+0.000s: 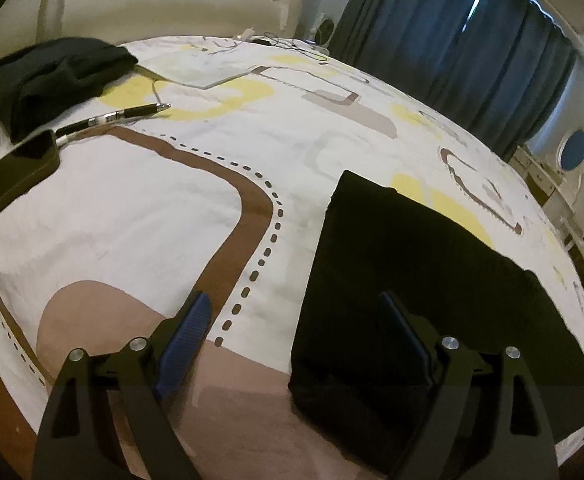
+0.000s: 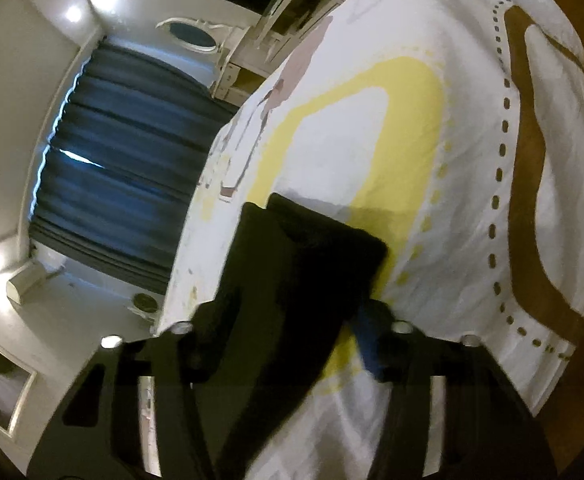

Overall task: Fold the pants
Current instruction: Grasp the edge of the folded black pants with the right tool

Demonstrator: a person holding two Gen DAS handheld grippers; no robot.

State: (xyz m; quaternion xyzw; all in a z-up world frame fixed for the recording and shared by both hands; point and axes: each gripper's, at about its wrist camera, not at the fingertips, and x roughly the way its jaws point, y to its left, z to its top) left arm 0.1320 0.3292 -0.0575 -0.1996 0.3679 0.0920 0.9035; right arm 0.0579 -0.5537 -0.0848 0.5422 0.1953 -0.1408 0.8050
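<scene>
On the patterned bed [image 1: 139, 216], the black pants [image 1: 404, 280] lie folded with the long axis pointing away, under the spread left claw [image 1: 296, 344], while the right claw [image 2: 287, 332] pinches their edge.

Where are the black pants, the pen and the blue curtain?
black pants [image 1: 404, 280], left wrist view, on the flat middle of the folded cloth.
pen [image 1: 131, 114], left wrist view, on its dark barrel.
blue curtain [image 1: 452, 48], left wrist view, on its hanging folds.
</scene>
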